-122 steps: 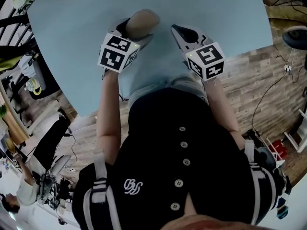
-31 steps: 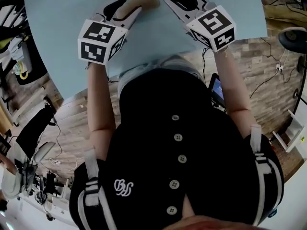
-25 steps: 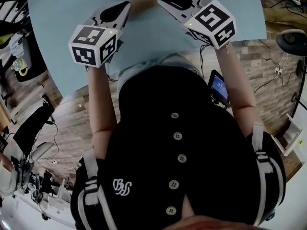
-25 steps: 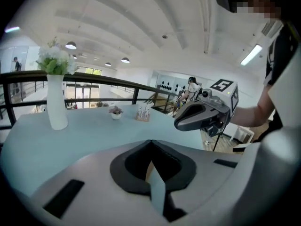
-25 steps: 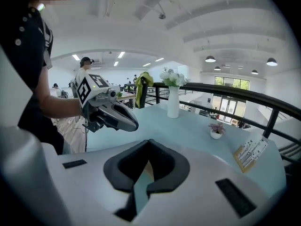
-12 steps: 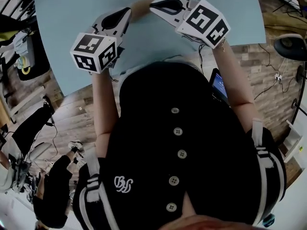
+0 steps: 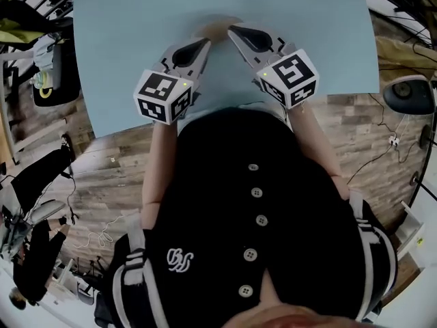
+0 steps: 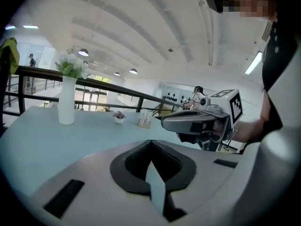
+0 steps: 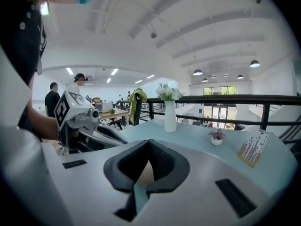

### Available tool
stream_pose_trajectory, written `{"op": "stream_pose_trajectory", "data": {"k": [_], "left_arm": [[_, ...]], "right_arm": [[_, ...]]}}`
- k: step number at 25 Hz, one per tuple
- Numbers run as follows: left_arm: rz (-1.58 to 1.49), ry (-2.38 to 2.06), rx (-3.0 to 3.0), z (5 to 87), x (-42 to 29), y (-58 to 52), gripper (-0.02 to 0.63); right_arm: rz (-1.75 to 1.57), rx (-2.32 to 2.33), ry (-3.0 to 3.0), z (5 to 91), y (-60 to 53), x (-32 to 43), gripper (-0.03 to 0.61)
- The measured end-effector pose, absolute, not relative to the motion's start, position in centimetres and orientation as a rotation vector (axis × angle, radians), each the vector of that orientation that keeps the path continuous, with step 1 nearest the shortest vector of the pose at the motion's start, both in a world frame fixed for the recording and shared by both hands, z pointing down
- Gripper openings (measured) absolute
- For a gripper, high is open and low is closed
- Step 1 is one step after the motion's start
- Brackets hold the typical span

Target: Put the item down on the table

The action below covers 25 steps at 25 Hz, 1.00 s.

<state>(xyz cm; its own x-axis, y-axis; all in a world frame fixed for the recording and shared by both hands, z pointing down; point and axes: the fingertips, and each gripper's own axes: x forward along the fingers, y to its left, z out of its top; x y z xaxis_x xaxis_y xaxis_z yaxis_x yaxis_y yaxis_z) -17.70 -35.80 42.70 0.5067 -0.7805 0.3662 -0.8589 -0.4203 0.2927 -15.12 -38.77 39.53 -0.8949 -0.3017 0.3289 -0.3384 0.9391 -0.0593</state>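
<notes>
Two tools, both with jaws pressed together on nothing: the left hand-held gripper (image 7: 203,44); at its 1 o'clock the tan item (image 7: 217,29) lying on the desk (image 7: 123,39); the right hand-held gripper (image 7: 233,31) just beside it.

Your left gripper (image 8: 150,141) fills the bottom of the frame, dark pads meeting at the tips with nothing pinched. A sliver of pale blue table (image 8: 56,140) shows through the slot behind them. Your right gripper (image 8: 164,122) is at the table's right side, nose pointing left, with its marker cube (image 8: 230,105) behind it. A white vase (image 8: 66,102) with flowers stands upright by the far left edge. A small potted plant (image 8: 119,118) and a card stand (image 8: 145,120) sit near each other, not touching, along the far edge. A dark railing (image 8: 108,92) runs beyond.
</notes>
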Motion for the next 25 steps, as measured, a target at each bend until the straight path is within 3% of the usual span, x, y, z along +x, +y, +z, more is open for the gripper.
{"op": "stream_pose_trajectory", "data": {"k": [25], "left_arm": [[0.254, -1.286, 2.256, 44.3, -16.1, -34.9, 0.009]], "right_arm": [[0.299, 0.450, -2.735, 41.8, -37.2, -13.8, 0.009]]}}
